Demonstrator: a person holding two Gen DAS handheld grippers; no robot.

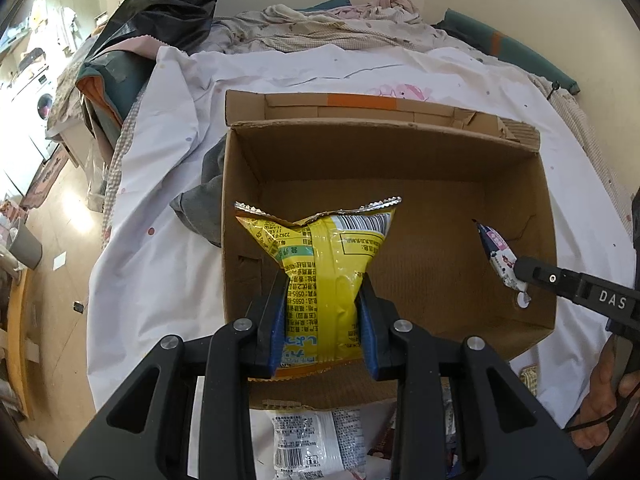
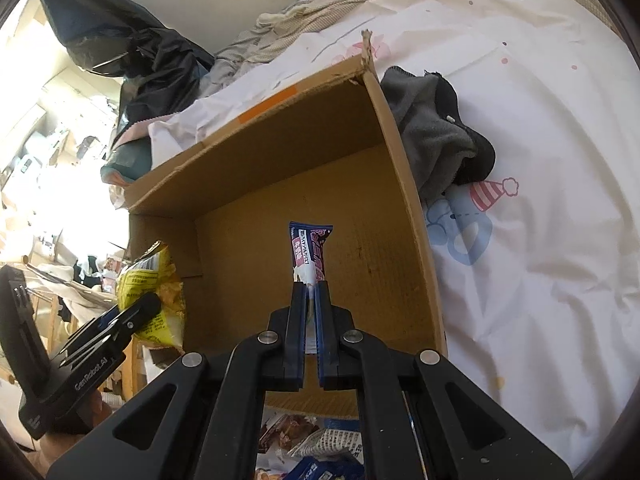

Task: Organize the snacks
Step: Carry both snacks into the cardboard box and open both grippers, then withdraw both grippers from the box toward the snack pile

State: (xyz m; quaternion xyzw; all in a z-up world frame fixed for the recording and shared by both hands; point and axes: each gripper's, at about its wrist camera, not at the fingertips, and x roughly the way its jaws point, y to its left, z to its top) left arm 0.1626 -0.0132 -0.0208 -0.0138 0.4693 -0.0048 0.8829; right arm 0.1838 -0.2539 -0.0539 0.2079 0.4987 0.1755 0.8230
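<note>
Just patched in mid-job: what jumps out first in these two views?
The open cardboard box on the white bedsheet, its floor bare. The left gripper holds a bright yellow snack bag over the box's near left side, and the right gripper pinches a slim purple snack packet over its right side. More packets lie in front of the box.

Home bedroom: bed sheet (image 1: 280,80), washing machine (image 1: 42,104).
</note>
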